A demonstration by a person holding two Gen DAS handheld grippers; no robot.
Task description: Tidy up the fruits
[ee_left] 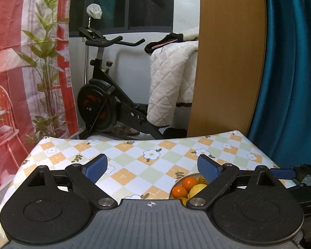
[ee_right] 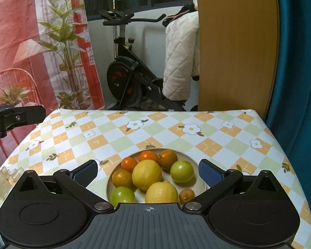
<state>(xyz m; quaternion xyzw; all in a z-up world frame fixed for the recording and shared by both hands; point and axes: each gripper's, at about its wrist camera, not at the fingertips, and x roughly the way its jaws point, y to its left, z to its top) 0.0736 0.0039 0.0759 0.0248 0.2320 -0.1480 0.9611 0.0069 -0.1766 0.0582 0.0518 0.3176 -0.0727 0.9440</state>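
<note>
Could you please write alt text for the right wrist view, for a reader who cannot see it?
The open, empty right gripper hangs over a white plate of lemons, green fruits and oranges on a floral checked tablecloth. An exercise bike stands behind the table.

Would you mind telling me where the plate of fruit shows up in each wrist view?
Left wrist: the plate sits at lower right, partly hidden behind the left gripper's right finger.
Right wrist: the plate lies at lower centre, between the right gripper's open fingers.
Shared landmark: the exercise bike beyond the table.
</note>
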